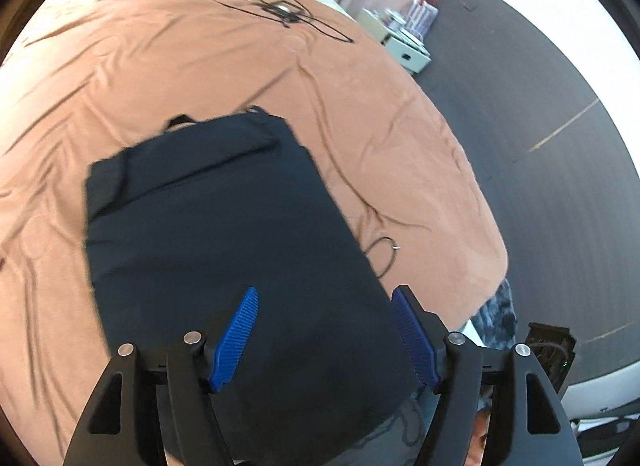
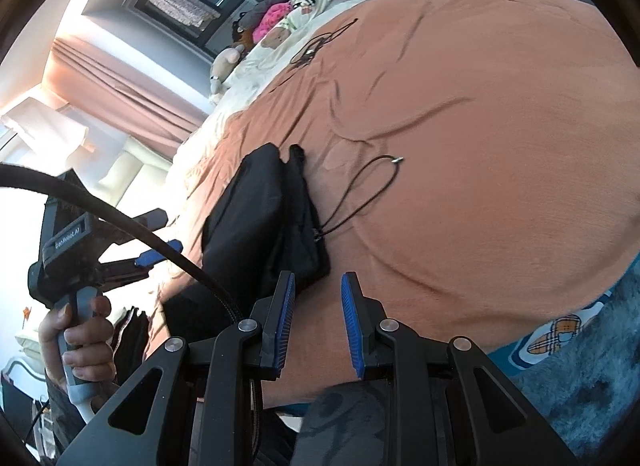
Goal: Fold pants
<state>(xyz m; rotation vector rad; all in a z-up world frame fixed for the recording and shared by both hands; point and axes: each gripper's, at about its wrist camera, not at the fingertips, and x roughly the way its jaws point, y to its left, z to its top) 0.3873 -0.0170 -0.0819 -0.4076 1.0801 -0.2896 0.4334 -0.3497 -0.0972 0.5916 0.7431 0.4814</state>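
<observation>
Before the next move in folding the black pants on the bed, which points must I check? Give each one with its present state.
1. Pants lie folded on the orange blanket: ok.
2. Left gripper open, nothing pressed between its fingers: ok.
3. Right gripper empty, fingers narrowly apart over bare blanket: ok.
4. Drawstring tucked in: not ok, it trails onto the blanket.
5. Folded edges aligned: cannot tell, the picture is blurred.

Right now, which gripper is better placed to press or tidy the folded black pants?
Probably left. The left gripper hangs open directly above the folded black pants, fingers straddling them. The right gripper sits beside their corner, over the orange bedspread, with nothing between its fingers.
</observation>
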